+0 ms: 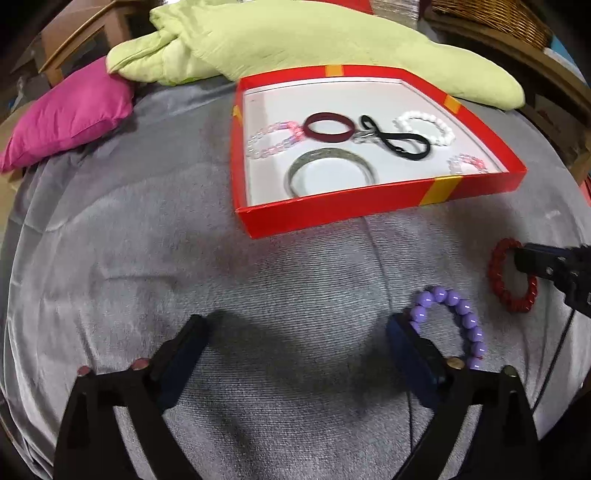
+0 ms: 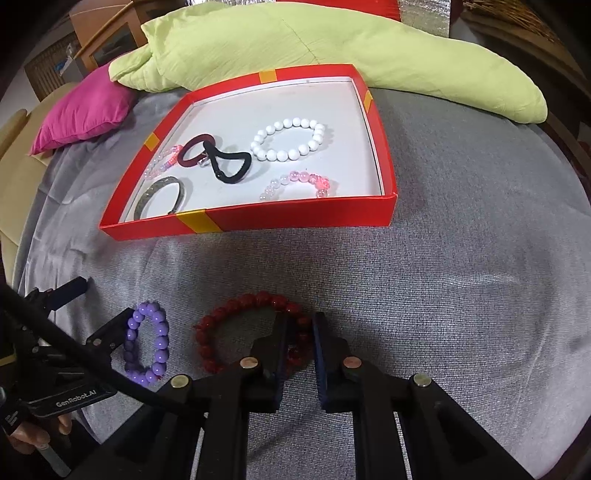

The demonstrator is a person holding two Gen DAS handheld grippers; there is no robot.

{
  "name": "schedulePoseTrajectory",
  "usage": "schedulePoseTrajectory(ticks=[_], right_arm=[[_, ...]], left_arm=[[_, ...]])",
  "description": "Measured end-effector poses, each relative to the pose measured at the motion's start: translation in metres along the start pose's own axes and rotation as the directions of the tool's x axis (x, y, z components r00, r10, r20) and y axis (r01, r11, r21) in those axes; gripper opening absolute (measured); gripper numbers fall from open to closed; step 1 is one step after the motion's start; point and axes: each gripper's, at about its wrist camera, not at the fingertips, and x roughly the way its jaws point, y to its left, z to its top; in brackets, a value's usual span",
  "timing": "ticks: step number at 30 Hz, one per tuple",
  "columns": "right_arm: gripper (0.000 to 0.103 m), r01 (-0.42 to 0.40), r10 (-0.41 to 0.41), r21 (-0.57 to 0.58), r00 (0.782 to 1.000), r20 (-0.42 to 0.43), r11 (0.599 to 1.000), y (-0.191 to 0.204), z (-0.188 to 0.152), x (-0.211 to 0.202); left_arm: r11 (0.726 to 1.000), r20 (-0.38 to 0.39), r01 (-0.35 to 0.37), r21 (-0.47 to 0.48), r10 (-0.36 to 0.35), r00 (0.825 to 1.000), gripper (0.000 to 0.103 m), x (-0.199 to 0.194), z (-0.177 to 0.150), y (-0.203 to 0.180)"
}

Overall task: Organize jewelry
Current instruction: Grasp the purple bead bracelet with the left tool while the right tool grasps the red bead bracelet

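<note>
A red box (image 1: pixel 332 216) (image 2: pixel 295 218) with a white floor lies on the grey bedspread and holds several bracelets and hair bands. A purple bead bracelet (image 1: pixel 458 314) (image 2: pixel 147 343) lies on the bedspread just right of my open, empty left gripper (image 1: pixel 297 328); its right finger (image 1: pixel 413 347) touches the beads. A dark red bead bracelet (image 1: pixel 511 280) (image 2: pixel 236 325) lies further right. My right gripper (image 2: pixel 300 325) has its jaws nearly closed around the near right side of the red bracelet, which still rests on the bedspread.
A light green quilt (image 1: pixel 314 40) (image 2: pixel 332 48) lies behind the box, a magenta cushion (image 1: pixel 70 114) (image 2: pixel 85 114) at back left. Wooden furniture and a wicker basket (image 1: pixel 498 18) stand beyond the bed. Grey bedspread (image 2: pixel 461 295) stretches to the right.
</note>
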Motion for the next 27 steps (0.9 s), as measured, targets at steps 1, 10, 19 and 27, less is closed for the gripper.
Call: schedulePoseTrajectory(ticks=[1, 10, 19, 27], right_arm=[[0.015, 0.002, -0.002, 0.001, 1.000, 0.004, 1.000, 0.000, -0.001, 0.000], [0.010, 0.022, -0.023, 0.033, 0.999, 0.045, 0.999, -0.006, -0.003, -0.005], [0.010, 0.068, -0.071, 0.060, 0.996, 0.045, 0.996, -0.020, 0.002, -0.003], [0.011, 0.052, -0.055, 0.078, 0.998, 0.037, 0.996, -0.020, 0.003, -0.003]], left_arm=[[1.000, -0.008, 0.002, -0.022, -0.002, 1.000, 0.103, 0.002, 0.001, 0.002], [0.999, -0.015, 0.014, -0.036, -0.014, 1.000, 0.103, 0.002, 0.000, 0.005], [0.993, 0.001, -0.056, 0.102, 0.056, 0.998, 0.103, -0.008, 0.014, -0.005], [0.988, -0.017, 0.141, 0.057, -0.141, 0.990, 0.087, -0.019, 0.011, -0.015]])
